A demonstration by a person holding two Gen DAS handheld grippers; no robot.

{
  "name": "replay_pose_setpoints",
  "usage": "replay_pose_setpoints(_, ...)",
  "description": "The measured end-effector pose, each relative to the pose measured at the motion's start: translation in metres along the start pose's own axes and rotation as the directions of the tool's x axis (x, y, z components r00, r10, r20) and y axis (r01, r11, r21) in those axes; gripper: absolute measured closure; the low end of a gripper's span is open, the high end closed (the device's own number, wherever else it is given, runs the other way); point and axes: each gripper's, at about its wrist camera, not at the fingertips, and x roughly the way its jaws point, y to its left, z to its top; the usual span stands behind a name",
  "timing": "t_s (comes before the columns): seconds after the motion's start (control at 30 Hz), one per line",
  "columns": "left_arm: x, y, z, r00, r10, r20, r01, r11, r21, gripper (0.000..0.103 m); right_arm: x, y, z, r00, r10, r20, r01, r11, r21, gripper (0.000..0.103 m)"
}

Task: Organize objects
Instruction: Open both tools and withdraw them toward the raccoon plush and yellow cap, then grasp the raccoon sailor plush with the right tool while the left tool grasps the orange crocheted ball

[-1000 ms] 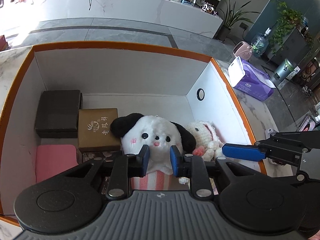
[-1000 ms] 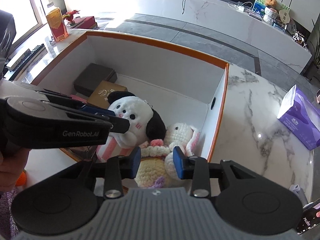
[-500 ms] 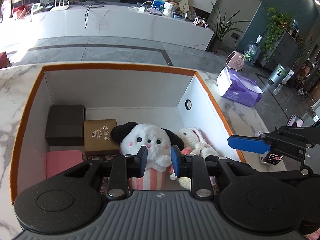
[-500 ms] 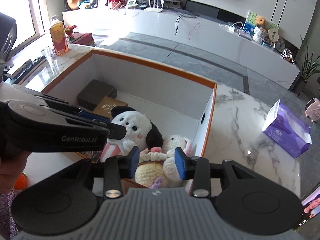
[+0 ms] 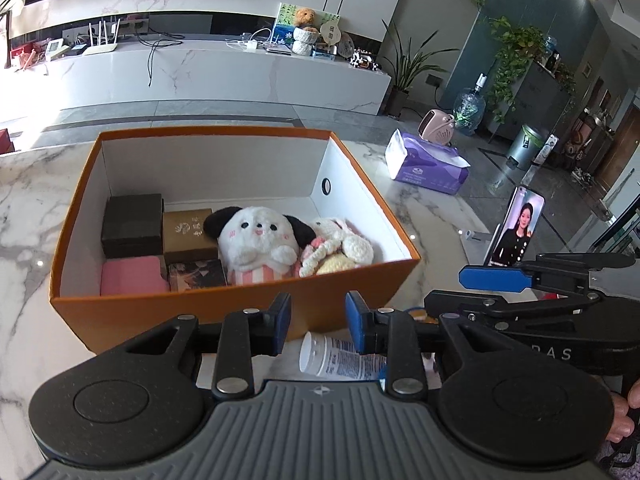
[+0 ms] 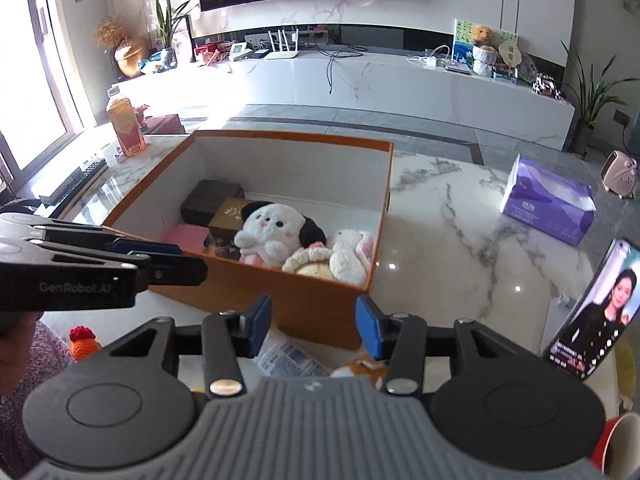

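both grippers hover empty in front of the packed orange box

the left gripper [image 5: 318,328] has its blue-padded fingers apart with nothing between them, held above the marble table [image 5: 24,216] just in front of the near wall of the orange box [image 5: 240,312]. the right gripper [image 6: 312,326] is likewise spread and empty, hanging near the box's front right corner.

inside the box, a dark brown box [image 5: 132,224] sits at the back left, with a tan gift box [image 5: 188,234] just beside it on the right. in front of these lie a pink case [image 5: 130,278] and a dark patterned box [image 5: 198,274]. a white puppy plush [image 5: 256,242] with black ears and a pink striped base stands in the middle, touching a white crocheted bunny [image 5: 344,240] on its right; a yellow crocheted piece [image 5: 334,266] lies against the bunny's front.

outside the box, on the table below the grippers, a white tube [image 5: 340,360] with blue print lies on its side, cap pointing left. in the right wrist view an orange-and-white plush [image 6: 362,366] peeks out beside it, and an orange crocheted toy [image 6: 84,342] with a red top sits at the left.

a purple tissue pack [image 5: 426,162] rests well to the right of the box, and a phone [image 5: 518,228] stands propped upright with its screen lit.
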Motion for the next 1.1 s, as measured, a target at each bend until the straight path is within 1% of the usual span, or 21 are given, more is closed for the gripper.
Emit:
replay_pose_setpoints(0.23, 0.011, -0.005, -0.031, 0.998, -0.03, -0.062, 0.028, 0.999, -0.041, 0.069, 0.007, -0.024, -0.04, 0.996, -0.045, -0.075, 0.053, 0.992, 0.112, 0.052)
replay_pose_setpoints(0.3, 0.014, -0.007, -0.037, 0.996, -0.028, -0.08, 0.025, 0.999, -0.038, 0.068, 0.01, -0.03, -0.048, 0.995, -0.021, -0.098, 0.038, 0.984, 0.174, 0.051)
replay_pose_setpoints(0.4, 0.021, -0.01, -0.044, 0.993, -0.021, -0.115, 0.019, 1.0, -0.022, 0.068, 0.018, -0.035, -0.058, 0.993, 0.015, -0.119, 0.018, 0.963, 0.269, 0.046)
replay_pose_setpoints(0.47, 0.023, -0.011, -0.049, 0.991, -0.011, -0.132, 0.01, 1.0, -0.01, 0.068, 0.025, -0.036, -0.062, 0.99, 0.031, -0.134, 0.013, 0.947, 0.32, 0.037)
replay_pose_setpoints(0.5, 0.025, -0.012, -0.052, 0.99, -0.007, -0.14, 0.006, 1.0, -0.006, 0.068, 0.029, -0.036, -0.064, 0.988, 0.043, -0.146, 0.01, 0.94, 0.342, 0.036)
replay_pose_setpoints(0.6, 0.029, -0.011, -0.059, 0.986, 0.012, -0.166, -0.011, 1.0, 0.006, 0.066, 0.041, -0.035, -0.069, 0.981, 0.064, -0.183, 0.013, 0.92, 0.392, 0.033)
replay_pose_setpoints(0.67, 0.031, -0.011, -0.063, 0.984, 0.024, -0.178, -0.023, 1.0, 0.012, 0.065, 0.049, -0.035, -0.071, 0.978, 0.065, -0.201, 0.026, 0.907, 0.42, 0.028)
replay_pose_setpoints(0.8, 0.035, -0.008, -0.067, 0.98, 0.035, -0.198, -0.033, 0.999, 0.014, 0.064, 0.063, -0.039, -0.074, 0.97, 0.089, -0.226, 0.032, 0.875, 0.483, 0.026)
replay_pose_setpoints(0.87, 0.036, -0.006, -0.068, 0.978, 0.038, -0.203, -0.037, 0.999, 0.013, 0.064, 0.069, -0.041, -0.076, 0.966, 0.105, -0.234, 0.032, 0.856, 0.516, 0.023)
replay_pose_setpoints(1.0, 0.034, -0.002, -0.068, 0.977, 0.05, -0.208, -0.05, 0.999, 0.005, 0.064, 0.081, -0.046, -0.079, 0.96, 0.124, -0.251, 0.038, 0.83, 0.556, 0.023)
replay_pose_setpoints(1.03, 0.033, 0.0, -0.067, 0.977, 0.053, -0.208, -0.054, 0.999, 0.002, 0.064, 0.082, -0.046, -0.08, 0.96, 0.124, -0.252, 0.04, 0.827, 0.561, 0.025)
replay_pose_setpoints(1.07, 0.032, 0.002, -0.067, 0.977, 0.055, -0.207, -0.057, 0.998, -0.001, 0.064, 0.083, -0.047, -0.081, 0.959, 0.128, -0.253, 0.039, 0.824, 0.565, 0.033)
replay_pose_setpoints(1.1, 0.031, 0.003, -0.067, 0.977, 0.058, -0.205, -0.06, 0.998, -0.003, 0.064, 0.083, -0.047, -0.081, 0.958, 0.127, -0.257, 0.043, 0.822, 0.568, 0.036)
